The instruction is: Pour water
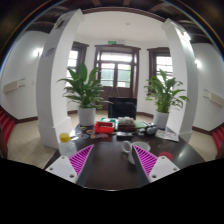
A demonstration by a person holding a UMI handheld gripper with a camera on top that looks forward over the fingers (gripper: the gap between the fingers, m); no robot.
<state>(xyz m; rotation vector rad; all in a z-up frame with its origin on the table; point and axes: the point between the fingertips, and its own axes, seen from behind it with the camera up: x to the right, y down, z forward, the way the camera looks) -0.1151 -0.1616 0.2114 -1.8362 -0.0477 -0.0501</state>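
My gripper (112, 152) is open and empty, low over a dark table (108, 165). Its magenta pads (80, 158) stand wide apart. A white mug (127, 147) stands on the table just inside the right finger's tip, with a gap between it and the left finger. A yellow cup (65, 138) stands beyond and to the left of the left finger. A pale cup-like thing (147, 128) stands farther back on the right. I cannot make out any water or pouring vessel.
A cluster of red and dark items (108, 127) lies at the table's far end. Two large potted plants (86, 95) (162, 98) stand behind the table, in front of a dark-framed door (117, 70). White pillars rise at both sides.
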